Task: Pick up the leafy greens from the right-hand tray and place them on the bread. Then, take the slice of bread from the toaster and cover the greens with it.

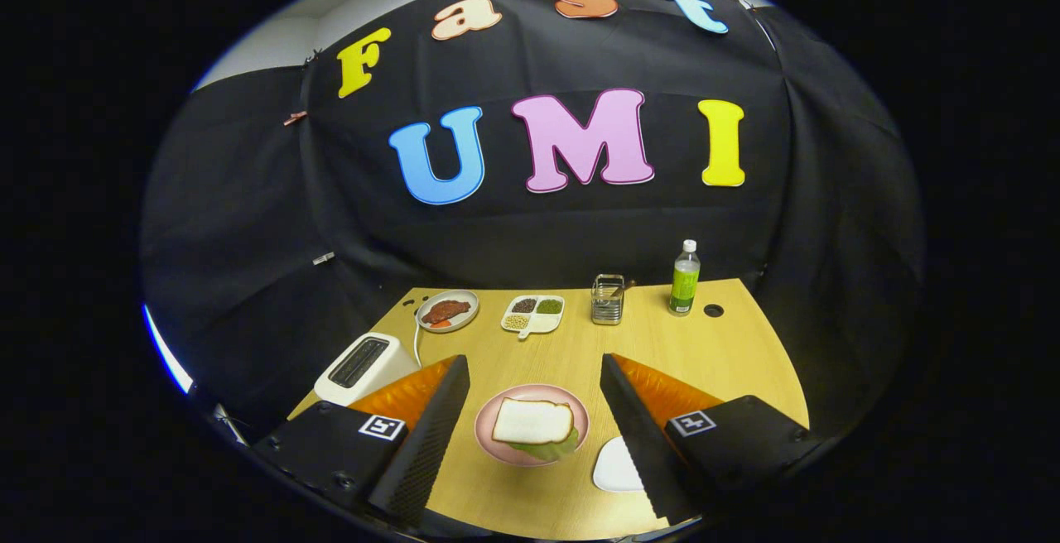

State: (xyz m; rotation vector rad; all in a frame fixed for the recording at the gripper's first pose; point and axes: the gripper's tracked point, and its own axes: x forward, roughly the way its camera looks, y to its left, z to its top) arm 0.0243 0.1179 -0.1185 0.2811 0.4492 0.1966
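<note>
Gripper view, bread [532,420] covering greens [548,448], gripper [534,369] spread

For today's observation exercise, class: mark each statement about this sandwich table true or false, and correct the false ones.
1. A slice of bread lies on top of the leafy greens on the pink plate. True.
2. The gripper is shut on the bread. False: its fingers stand wide open, one on each side of the plate, and hold nothing.
3. The white toaster stands beside the near finger on one side, with its cord running back toward the plate of meat. True.
4. The green bottle lies on its side. False: it stands upright near the wire holder.
5. The divided dish is beyond the fingers. True.
</note>
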